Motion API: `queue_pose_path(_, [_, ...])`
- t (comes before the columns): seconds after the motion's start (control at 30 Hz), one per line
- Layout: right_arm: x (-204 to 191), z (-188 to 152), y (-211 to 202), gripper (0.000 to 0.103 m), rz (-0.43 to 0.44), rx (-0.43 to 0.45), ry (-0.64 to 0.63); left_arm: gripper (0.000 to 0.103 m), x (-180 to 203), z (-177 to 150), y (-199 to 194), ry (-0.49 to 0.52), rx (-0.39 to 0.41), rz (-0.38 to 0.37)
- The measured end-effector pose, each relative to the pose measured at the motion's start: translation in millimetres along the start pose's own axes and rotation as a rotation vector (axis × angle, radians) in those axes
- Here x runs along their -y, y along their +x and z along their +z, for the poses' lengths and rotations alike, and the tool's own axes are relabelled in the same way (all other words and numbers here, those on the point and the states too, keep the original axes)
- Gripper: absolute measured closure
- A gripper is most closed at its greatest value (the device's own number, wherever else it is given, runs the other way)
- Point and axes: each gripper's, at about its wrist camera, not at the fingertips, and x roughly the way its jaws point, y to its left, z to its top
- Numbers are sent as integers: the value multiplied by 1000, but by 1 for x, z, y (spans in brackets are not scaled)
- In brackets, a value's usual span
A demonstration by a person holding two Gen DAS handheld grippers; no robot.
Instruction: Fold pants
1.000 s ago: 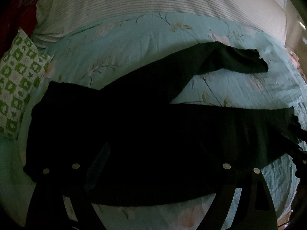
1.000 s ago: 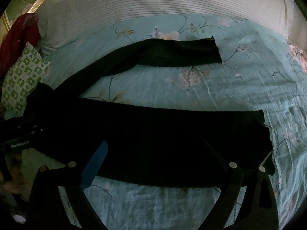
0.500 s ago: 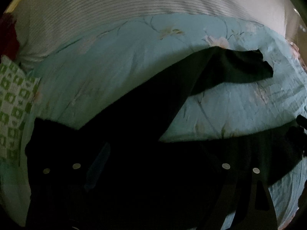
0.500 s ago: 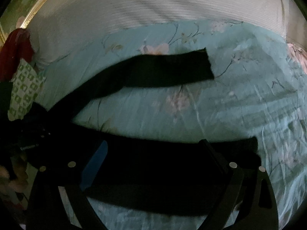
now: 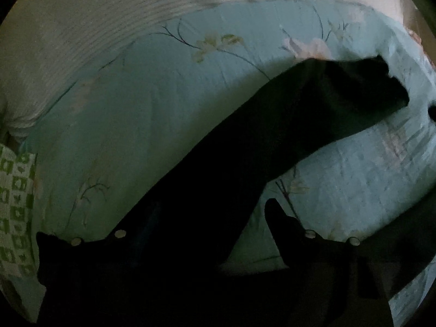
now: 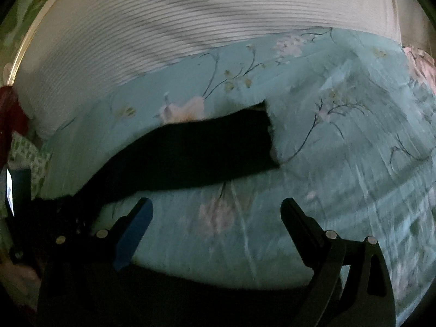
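The black pants (image 5: 245,147) lie spread on a bed under a teal floral bedspread (image 5: 141,120), with a white striped cover (image 6: 190,21) beyond it and a green-and-white checked pillow (image 5: 13,207) at the left edge.

Left wrist view: one leg runs as a dark band from between the jaws up and right to its cuff near the bedspread's far right edge. The left gripper (image 5: 207,218) sits over the upper part of the pants. Its jaws have just been closing but are spread; dark cloth lies between them on the left side and bare bedspread on the right. Whether the pads press the fabric cannot be told, as the black fingers merge with the black cloth.

Right wrist view: the right gripper (image 6: 218,207) has its jaws spread wide, with only teal bedspread in the gap. A leg of the pants (image 6: 196,152) lies beyond the fingertips, apart from them, its cuff pointing right. More dark fabric shows below the jaws at the frame's bottom edge, and whether any of it touches the fingers cannot be told
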Motion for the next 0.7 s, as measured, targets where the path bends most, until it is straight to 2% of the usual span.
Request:
queue_pose_path(0.13, [17,24,17,8,7,-10,43,31,-1,2,9,25,-20,-23])
queue_pose_path(0.3, [32,46,40,8,-5,-33,65,32,-7,2,8,36,-25,-96])
queue_pose_path(0.37, [35,54,51,8,-10,-46,54,48,-10,2,11,56,-29,-87])
queue_pose_path(0.47, [38,64,65,9,-17,-63,28,65,-19,4,17,57,-39,-98])
queue_pose_path(0.63, [42,81,80,23,-3,-58,4,84,-44,6,14,38,-35,-192])
queue_pose_path(0.67, [43,84,81,33,8,-54,-1,86,-48,6,13,34,-34,-201])
queue_pose_path(0.7, [44,87,84,49,21,-52,-1,87,-53,8,13,27,-31,-214])
